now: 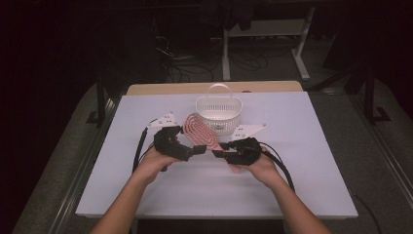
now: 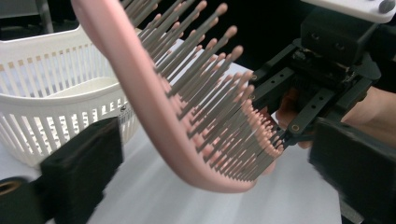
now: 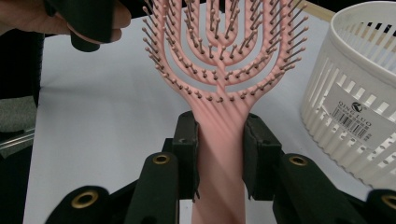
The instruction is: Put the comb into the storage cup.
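place: lab | evidence: white table (image 1: pixel 292 195), floor cables (image 1: pixel 243 61) (dark room)

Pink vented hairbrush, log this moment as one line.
right gripper: shut on pink vented plastic hairbrush handle | left gripper: open beside head | white slotted plastic basket: behind

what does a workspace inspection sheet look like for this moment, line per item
surface: white table top, bare around the work.
job's things: pink hairbrush, lifted, handle clamped in the right gripper, head beside the white slatted basket; the basket stands upright and seems to hold nothing, carry handle raised.
clutter: nothing seen.
grippers: right gripper shut on the brush handle; left gripper open, jaws either side of the brush head's rim, pads not touching it.
cables: black cables loop from both grippers across the table.
surroundings: dark room, white desk frame and loose floor wires behind the table.
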Demonstrator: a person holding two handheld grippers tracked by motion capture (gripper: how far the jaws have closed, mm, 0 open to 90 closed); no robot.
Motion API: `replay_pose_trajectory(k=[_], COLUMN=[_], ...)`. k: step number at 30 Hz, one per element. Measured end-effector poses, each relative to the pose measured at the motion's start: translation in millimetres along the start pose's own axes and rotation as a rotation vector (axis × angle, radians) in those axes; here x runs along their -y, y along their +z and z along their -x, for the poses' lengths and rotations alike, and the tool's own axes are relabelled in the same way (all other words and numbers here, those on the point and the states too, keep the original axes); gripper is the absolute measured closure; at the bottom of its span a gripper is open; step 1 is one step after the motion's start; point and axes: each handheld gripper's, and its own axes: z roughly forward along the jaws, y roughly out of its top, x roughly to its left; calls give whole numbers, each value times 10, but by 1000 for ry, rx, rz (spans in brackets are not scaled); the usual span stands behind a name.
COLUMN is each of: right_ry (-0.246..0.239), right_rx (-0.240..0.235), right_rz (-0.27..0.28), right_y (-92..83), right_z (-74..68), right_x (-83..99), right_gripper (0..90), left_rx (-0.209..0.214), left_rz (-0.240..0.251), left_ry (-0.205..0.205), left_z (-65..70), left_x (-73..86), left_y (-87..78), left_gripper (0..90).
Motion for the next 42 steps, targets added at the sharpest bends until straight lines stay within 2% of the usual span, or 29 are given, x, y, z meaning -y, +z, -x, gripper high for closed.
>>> replay_pose_trajectory(k=[6,8,12,23,36,42], right_ry=[-2,-4,-6,-16,-23,-27], right_rx=[-3,0,3,18,30,33], right_rz=[-2,-1,-1,-4,-12,-17], right_y=[21,27,34,49,79,89], right_z=[-15,-18,-18,-34,-57,-66], right_x=[-2,-3,-1,0,5,6], right_gripper=[685,685,685,685,685,685], left_rx=[-15,-14,-32,-39,-41,-35], left_rz=[10,16,27,48,60,62], left_ry=[-20,-24,-38,-72,-93,-108], left_z=[-11,-20,-33,-53,-67,-87], left_x=[-4,-7,-9,-18,-22,-12], left_y=[-14,-29,-46,-80,-103,-108], left_gripper=[76,135,166,282,436,462])
